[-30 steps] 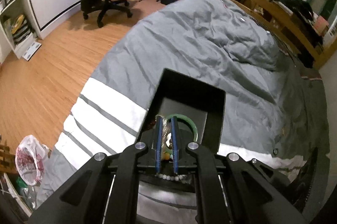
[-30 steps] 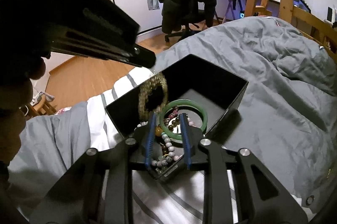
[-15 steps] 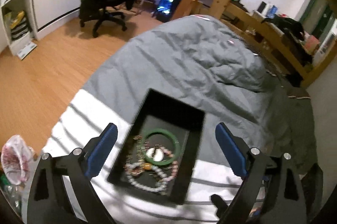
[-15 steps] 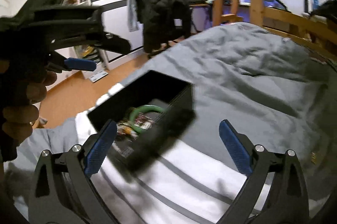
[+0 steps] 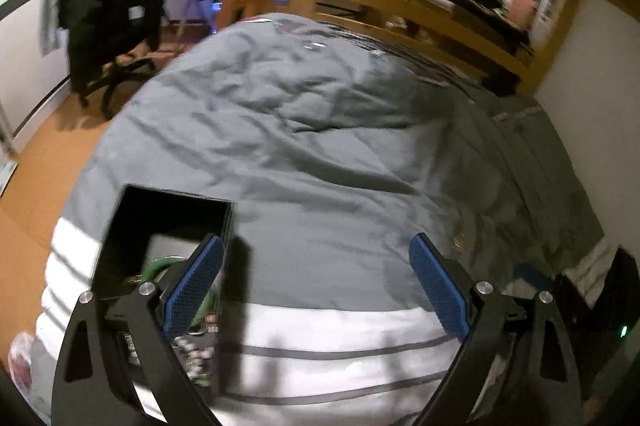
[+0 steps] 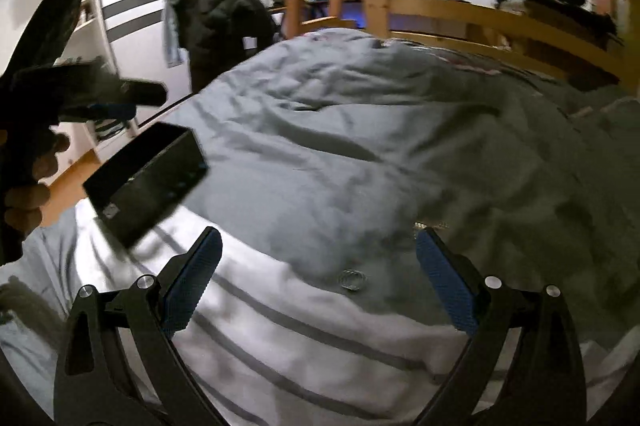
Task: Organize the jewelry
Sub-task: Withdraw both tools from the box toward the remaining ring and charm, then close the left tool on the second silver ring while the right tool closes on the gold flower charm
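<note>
Left hand-held gripper [image 5: 316, 282] gaped wide, empty, beside black box [image 5: 168, 218] on bed [image 5: 320, 145] | green bangle [image 5: 160, 264] and beads lay inside | right hand-held gripper [image 6: 318, 280] spread wide over small ring [image 6: 352, 280] on duvet | best approach: descend straight, straddle ring, pinch gently, avoid snagging fabric.

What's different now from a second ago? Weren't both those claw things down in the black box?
Yes. Both were shut over the box; the left gripper had a beaded bracelet, dropped it in and opened. The right gripper opened too. Both have swung right, toward a small ring on the duvet. The black box and green bangle stayed put.
</note>
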The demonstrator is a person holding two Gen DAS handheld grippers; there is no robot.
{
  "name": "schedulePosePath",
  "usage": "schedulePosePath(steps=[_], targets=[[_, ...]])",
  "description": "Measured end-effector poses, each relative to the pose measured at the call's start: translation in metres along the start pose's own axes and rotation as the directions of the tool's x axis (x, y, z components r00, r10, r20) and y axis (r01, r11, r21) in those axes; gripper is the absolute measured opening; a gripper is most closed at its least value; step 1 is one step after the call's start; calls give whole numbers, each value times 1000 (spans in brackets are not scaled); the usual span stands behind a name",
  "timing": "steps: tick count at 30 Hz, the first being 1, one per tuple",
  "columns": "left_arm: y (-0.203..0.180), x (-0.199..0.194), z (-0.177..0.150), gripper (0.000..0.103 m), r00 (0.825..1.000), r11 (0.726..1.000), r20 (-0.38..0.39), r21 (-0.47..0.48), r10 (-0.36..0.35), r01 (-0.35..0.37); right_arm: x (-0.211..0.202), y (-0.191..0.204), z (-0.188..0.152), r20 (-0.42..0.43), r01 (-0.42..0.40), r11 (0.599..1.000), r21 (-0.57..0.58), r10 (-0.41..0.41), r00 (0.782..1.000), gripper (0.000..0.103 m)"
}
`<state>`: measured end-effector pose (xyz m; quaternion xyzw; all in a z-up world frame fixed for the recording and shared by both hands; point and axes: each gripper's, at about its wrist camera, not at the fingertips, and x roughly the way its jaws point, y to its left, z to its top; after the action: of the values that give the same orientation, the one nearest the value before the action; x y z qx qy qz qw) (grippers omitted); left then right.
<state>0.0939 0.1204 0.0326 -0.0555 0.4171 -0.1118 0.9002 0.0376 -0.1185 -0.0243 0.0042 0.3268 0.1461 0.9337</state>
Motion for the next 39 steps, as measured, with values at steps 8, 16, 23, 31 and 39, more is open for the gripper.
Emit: schedulePosePath(steps=[8,16,23,31,39], targets=[[-63,22,-25,92,994,976,-53,188,-100,108,-4,-59,-2,27,101,994,37,-102,994,96],[-129,54,-64,92,968,879,-145,408,-203,246,36,-87,1,-30,71,997,-30,-72,997,76],[-156,110,-88,69,950,831,-238,470,-204,297,73,-93,-3,-68,-46,999,-22,44,997,59],[-151,140,-96,61,955,859,-235,434,-183,271,103,-102,-9,-75,-153,987,40,155,985,54],[-145,144,-93,50,948,875,-260,396,-184,278,120,-98,-13,-157,-54,998,10,55,986,35]])
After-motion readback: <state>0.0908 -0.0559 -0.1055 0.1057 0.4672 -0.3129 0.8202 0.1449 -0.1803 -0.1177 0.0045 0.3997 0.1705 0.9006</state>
